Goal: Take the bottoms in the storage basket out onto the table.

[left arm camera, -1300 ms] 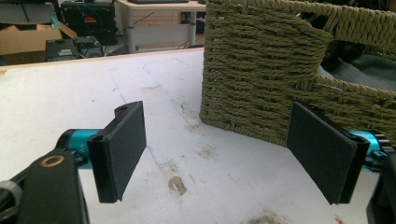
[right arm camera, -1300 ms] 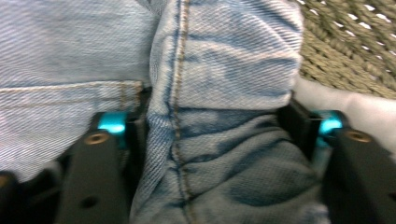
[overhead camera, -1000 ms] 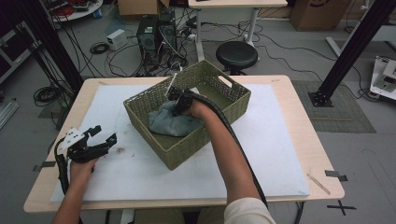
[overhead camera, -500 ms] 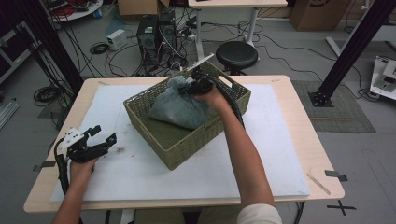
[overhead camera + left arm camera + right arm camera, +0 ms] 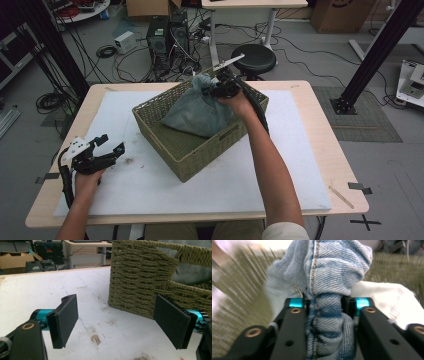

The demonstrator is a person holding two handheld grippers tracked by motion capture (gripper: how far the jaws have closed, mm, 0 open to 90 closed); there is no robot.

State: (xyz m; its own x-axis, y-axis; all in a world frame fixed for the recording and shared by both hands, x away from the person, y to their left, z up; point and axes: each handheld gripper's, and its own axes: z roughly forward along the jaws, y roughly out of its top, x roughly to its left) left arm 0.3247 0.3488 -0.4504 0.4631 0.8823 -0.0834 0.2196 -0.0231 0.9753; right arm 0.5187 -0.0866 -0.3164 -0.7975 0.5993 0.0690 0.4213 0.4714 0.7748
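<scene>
Over the far rim of the basket (image 5: 200,150), right gripper (image 5: 216,87) has its fingers clenched on a bunched fold of the denim garment (image 5: 197,112). Right gripper view: cloth (image 5: 324,312) squeezed tight between both fingers, seam running up the middle, a white cloth part just beside it on the right.

Basket: one, woven, olive-green, rectangular, with a handle cut-out in the wall; it sits turned at an angle on the white mat (image 5: 150,185) of the worktop (image 5: 320,125). Contents: the one denim garment, blue-grey, bunched. Its top is lifted above the basket's far rim, and the bulk hangs down inside the basket. Can't tell whether anything lies under it.

Left of the basket, well apart from it, left gripper (image 5: 107,150) sits low over the mat near the worktop's left edge, fingers released and spread wide, nothing between them. Left gripper view: fingers (image 5: 66,320) point at the basket wall (image 5: 140,282), dark cloth visible through the handle cut-out. The mat shows brown smudges in front of the basket.

Count: 1 basket, 1 garment, 2 grippers, 1 mat.
</scene>
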